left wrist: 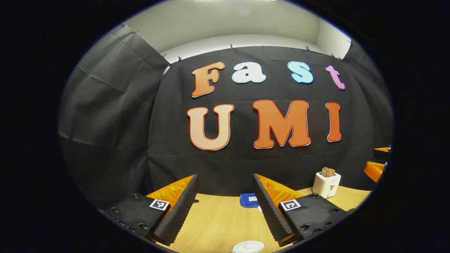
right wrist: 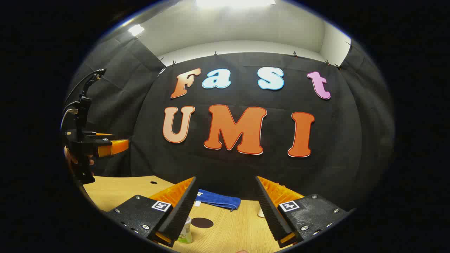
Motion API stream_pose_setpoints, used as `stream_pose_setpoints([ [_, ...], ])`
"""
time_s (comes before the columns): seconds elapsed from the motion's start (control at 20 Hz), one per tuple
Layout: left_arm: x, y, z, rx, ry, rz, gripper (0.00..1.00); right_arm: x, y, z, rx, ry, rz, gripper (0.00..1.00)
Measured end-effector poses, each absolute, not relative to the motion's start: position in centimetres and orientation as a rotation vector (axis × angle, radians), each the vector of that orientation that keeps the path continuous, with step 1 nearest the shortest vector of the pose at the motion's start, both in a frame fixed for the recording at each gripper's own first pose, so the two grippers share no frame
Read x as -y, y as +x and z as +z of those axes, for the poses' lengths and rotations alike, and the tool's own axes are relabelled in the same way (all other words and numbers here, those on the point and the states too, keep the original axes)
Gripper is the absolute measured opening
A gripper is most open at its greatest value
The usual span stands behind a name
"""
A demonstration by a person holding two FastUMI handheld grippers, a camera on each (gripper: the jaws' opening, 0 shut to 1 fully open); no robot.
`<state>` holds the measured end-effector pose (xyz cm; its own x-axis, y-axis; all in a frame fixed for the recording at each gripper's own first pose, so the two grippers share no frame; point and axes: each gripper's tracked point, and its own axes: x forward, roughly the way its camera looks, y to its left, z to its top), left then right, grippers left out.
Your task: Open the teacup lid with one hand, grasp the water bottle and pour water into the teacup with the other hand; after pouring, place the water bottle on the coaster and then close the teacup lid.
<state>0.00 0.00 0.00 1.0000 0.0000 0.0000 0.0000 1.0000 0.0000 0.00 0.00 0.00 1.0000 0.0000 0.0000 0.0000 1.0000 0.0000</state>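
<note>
Grippers, left (left wrist: 225,207) and right (right wrist: 225,209), hover level above table (left wrist: 218,225), jaws wide.

Brightness: the booth was evenly and fairly brightly lit.
Source: a ceiling light (right wrist: 233,2) glared white overhead in the right gripper view.
Shadows: soft and short on the worktop (left wrist: 218,225).
Distortion: strong fisheye bending towards the edges.
Focus: centre sharp, rim slightly soft and darker.
</note>
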Motion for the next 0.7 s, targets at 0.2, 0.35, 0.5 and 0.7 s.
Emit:
stream_pose_setpoints([
  [0.2, -0.2, 0.0, -0.3, -0.008, 0.001, 0.003, 0.99, -0.2, -0.1, 0.0, -0.003, 0.012, 0.007, 0.96],
  [0.35, -0.1, 0.0, -0.3, -0.008, 0.007, -0.002, 0.99, -0.5, 0.0, -0.1, -0.003, 0.009, 0.014, 0.96],
  [0.5, -0.2, 0.0, 0.5, 0.012, 0.033, 0.000, 0.99, -1.0, 0.0, -0.1, -0.005, 0.005, 0.025, 0.96],
  [0.7, 0.5, -0.1, 0.2, 0.006, 0.026, -0.016, 0.99, -1.4, 0.0, 0.0, 0.001, 0.016, 0.041, 0.96],
])
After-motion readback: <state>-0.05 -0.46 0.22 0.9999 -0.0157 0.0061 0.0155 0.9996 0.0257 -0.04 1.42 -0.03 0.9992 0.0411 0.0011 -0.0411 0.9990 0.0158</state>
